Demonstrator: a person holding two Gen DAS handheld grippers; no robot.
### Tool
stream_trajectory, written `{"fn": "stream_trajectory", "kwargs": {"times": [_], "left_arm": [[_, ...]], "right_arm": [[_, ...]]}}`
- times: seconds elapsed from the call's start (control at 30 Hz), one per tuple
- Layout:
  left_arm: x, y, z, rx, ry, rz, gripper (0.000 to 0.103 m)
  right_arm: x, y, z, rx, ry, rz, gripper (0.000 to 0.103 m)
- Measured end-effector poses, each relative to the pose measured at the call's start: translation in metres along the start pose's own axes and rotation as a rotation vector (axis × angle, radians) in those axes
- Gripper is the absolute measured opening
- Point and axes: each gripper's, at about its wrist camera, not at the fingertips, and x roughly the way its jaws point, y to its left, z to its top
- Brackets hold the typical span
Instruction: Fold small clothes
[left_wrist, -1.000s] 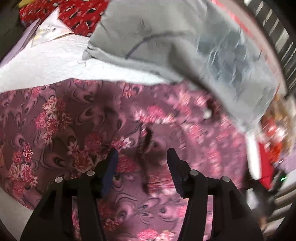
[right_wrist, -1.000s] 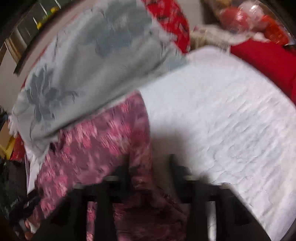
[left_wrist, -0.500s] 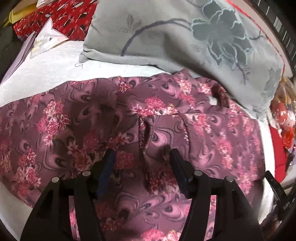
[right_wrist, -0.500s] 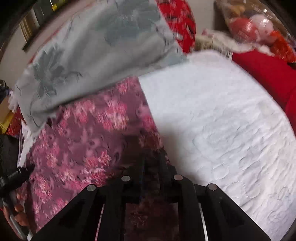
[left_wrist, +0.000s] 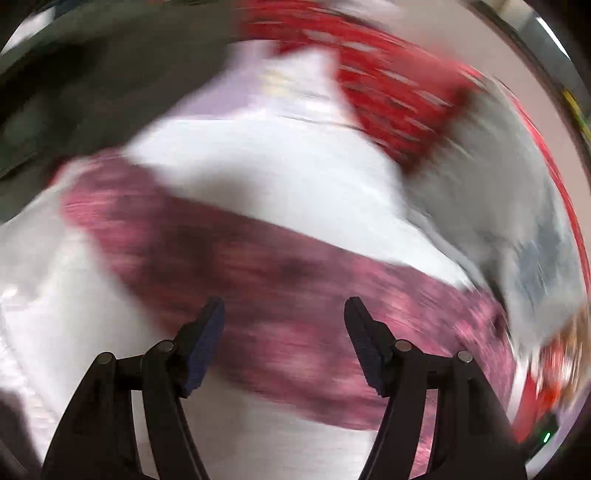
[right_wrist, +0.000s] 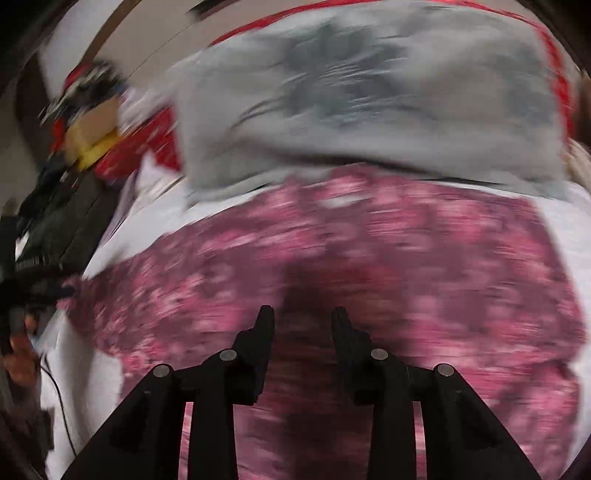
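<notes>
1. Floral maroon garment (right_wrist: 369, 266) lies spread across the white bed sheet (left_wrist: 258, 173), its near part under my right fingers; in the left view it reads as a long band (left_wrist: 295, 288) running from far left to near right. Both views are smeared with motion, so I cannot make out seams or edges clearly.
2. My right gripper (right_wrist: 303, 325) has its fingers parted with a narrow gap, nothing pinched that I can see; they point at the cloth's near middle, which I judge a sensible spot to take a fold line.
3. My left gripper (left_wrist: 284, 317) has its fingers spread wide and empty, hanging over the band of cloth near its middle, likely placed to take hold once the blur settles.
4. Grey flowered pillow (right_wrist: 369, 103) sits at the far edge, touching or overlapping the garment's far hem; I cannot tell which.
5. Red patterned cloth (left_wrist: 388, 103) lies beyond, far right in the left view.
</notes>
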Motion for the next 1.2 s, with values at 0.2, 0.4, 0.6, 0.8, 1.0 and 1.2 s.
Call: {"fn": "stream_trajectory", "kwargs": {"times": [0.2, 0.4, 0.6, 0.8, 1.0, 1.2], "left_arm": [[0.007, 0.107, 0.012, -0.255, 0.047, 0.004, 0.067], [0.028, 0.115, 0.009, -0.315, 0.055, -0.075, 0.087], [0.049, 0.098, 0.032, -0.315, 0.037, -0.088, 0.086], [0.054, 0.104, 0.040, -0.380, 0.042, -0.225, 0.005], [0.018, 0.069, 0.035, -0.291, -0.028, -0.236, 0.005], [-0.013, 0.006, 0.027, -0.171, -0.054, -0.293, 0.005]], "right_arm": [[0.039, 0.072, 0.005, -0.096, 0.045, 0.072, 0.035], [0.074, 0.097, -0.004, -0.179, 0.077, 0.031, 0.042], [0.070, 0.092, -0.013, -0.176, 0.023, 0.050, 0.044], [0.070, 0.093, -0.013, -0.180, 0.010, 0.057, 0.046], [0.070, 0.094, -0.010, -0.171, 0.025, 0.069, 0.046], [0.045, 0.077, -0.002, -0.106, 0.002, 0.056, 0.054]]}}
